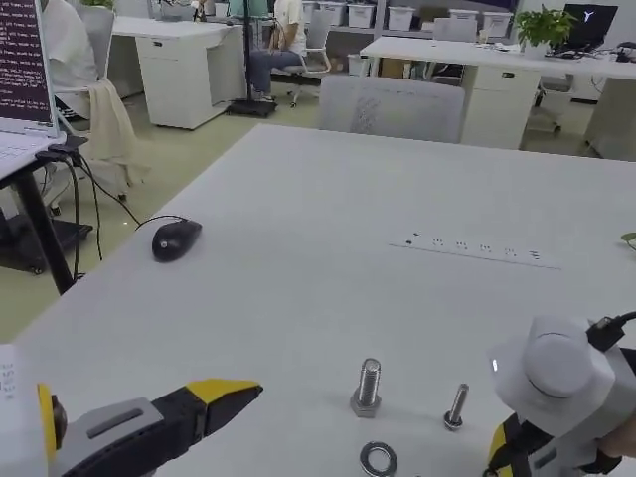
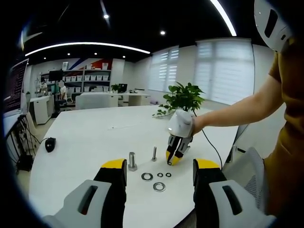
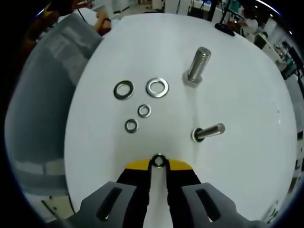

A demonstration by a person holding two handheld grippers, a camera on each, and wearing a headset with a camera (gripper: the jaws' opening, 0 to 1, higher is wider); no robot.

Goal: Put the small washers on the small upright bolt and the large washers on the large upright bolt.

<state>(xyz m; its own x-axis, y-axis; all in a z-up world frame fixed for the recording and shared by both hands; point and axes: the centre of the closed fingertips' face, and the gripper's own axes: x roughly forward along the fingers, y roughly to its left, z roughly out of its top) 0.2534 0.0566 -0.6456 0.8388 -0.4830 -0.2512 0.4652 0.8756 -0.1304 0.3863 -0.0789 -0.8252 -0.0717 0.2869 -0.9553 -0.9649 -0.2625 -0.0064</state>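
- Our right gripper is clamped on a small washer, pinched across its rim at the very tips, low in the centre of the right gripper view
- Just above and to the right of those tips stands the small bolt, near but not touching
- The large bolt stands further toward the top of the frame, well apart from the small one
- Two more small washers lie flat on the desk up and left of the tips, and the two large washers lie side by side just above them
- Our left gripper has its jaws apart with nothing between them, low in the left gripper view and facing the bolts and loose washers
- We judge the hold a thin one: so little of the tips bears on the rim that the washer could twist or spring out on the way to the bolt
- If the washer arrives tilted, its hole may catch on the top of the thread and hang there instead of dropping
- A sideways nudge from the jaws could tip the small bolt, which appears to stand only on its own head
- Let go too high or off-centre, the washer may bounce off and roll across the desk
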